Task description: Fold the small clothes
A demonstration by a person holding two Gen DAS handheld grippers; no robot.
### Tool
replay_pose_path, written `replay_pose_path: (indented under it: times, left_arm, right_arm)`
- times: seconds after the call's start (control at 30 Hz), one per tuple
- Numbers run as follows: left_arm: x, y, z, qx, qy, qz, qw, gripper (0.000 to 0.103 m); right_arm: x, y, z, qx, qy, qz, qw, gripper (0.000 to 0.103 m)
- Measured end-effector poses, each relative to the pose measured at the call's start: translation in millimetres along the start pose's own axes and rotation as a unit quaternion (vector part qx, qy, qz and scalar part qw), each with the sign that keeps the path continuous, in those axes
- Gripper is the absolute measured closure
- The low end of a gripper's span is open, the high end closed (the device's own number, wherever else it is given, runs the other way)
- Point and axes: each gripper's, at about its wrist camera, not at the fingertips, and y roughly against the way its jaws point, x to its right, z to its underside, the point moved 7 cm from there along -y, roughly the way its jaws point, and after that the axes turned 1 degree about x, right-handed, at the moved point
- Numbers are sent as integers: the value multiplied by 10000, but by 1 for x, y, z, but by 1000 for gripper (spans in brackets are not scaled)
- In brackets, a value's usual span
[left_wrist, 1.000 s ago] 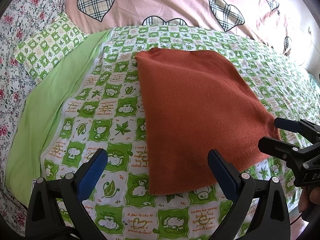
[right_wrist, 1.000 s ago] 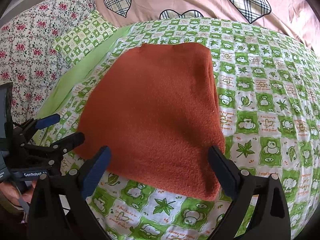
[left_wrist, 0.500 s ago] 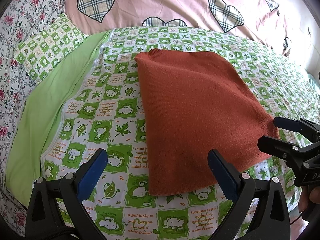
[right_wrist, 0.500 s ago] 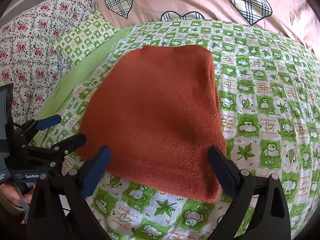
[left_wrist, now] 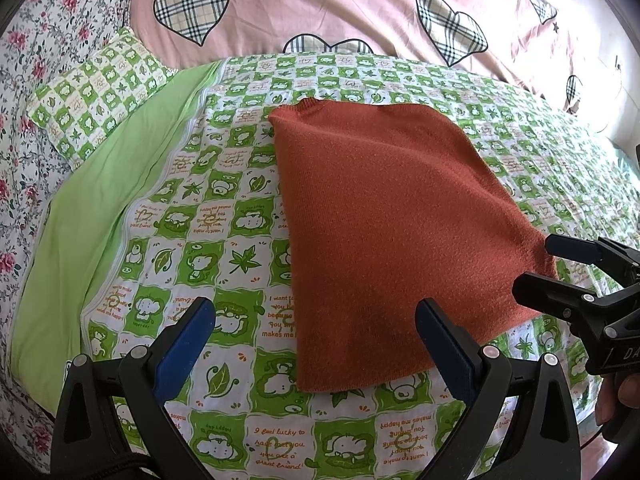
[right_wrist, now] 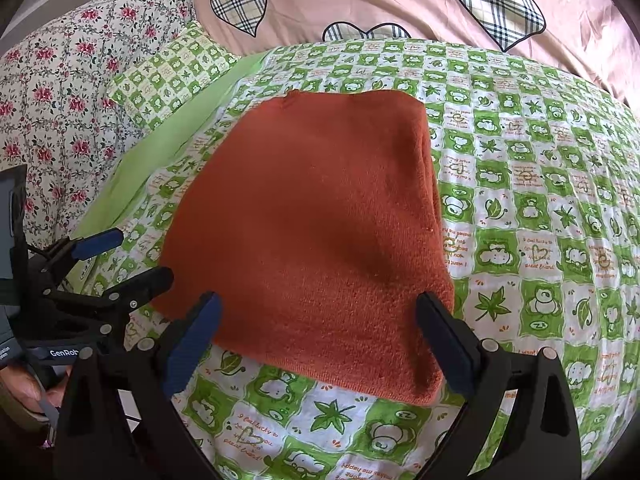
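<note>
Bed (left_wrist: 240, 264), with a green checked sheet, is taking up most of both views; a pink quilt (left_wrist: 360, 8) with plaid hearts is lying across the far side, a floral cover (right_wrist: 52, 92) is bunching at the left, and a small green pillow (left_wrist: 100, 92) is sitting beside it.

Orange knit garment (left_wrist: 392, 224) is lying flat in the middle of the bed, already doubled into a rough rectangle, with the thicker stacked edge showing along its right side in the right wrist view. Looks like a fold or two is still outstanding, judging by its size.

Left gripper (left_wrist: 316, 344) is hovering over the near left corner with its jaws spread wide and holding nothing; one jaw is sitting over bare sheet, the other over the cloth. Right gripper (right_wrist: 320, 332) is hovering over the near right corner, jaws likewise wide apart and empty, straddling the near hem.

To do the step well: each gripper should be dropping onto its own near corner, pinching all stacked layers together rather than just the top one, then both lifting evenly and carrying the near edge over to the far edge so the corners are meeting. Risk is catching the bed sheet in the pinch, or the thick right edge slipping out.
</note>
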Motion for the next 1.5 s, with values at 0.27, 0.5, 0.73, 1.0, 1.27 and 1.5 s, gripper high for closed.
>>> replay_pose_path:
  times: [0.27,0.5,0.73,1.0,1.27,1.5]
  left_arm:
    - [2,0,-1,-1,5,17,10000,3]
    - [4,1,-2,5,1,31,10000,3]
    - [4,0,-3,15,-16,67,10000,3]
    - [4,0,-3,23,-21,70,10000,3]
    - [4,0,-5,30,-30,85,10000,3]
    - [5,0,-7,45,-48,110,9999,3]
  right_arm:
    - [0,0,0,-3,-5,-2,10000,6]
    - [1,0,-1,8,4,-11,10000,5]
    - [0,1,-4,22,9,-17,10000,5]
    - [1,1,-4,23,13,-15,10000,5]
    - [2,1,-5,20,14,-25,10000,5]
    - [1,1,-4,26,18,-17,10000,5]
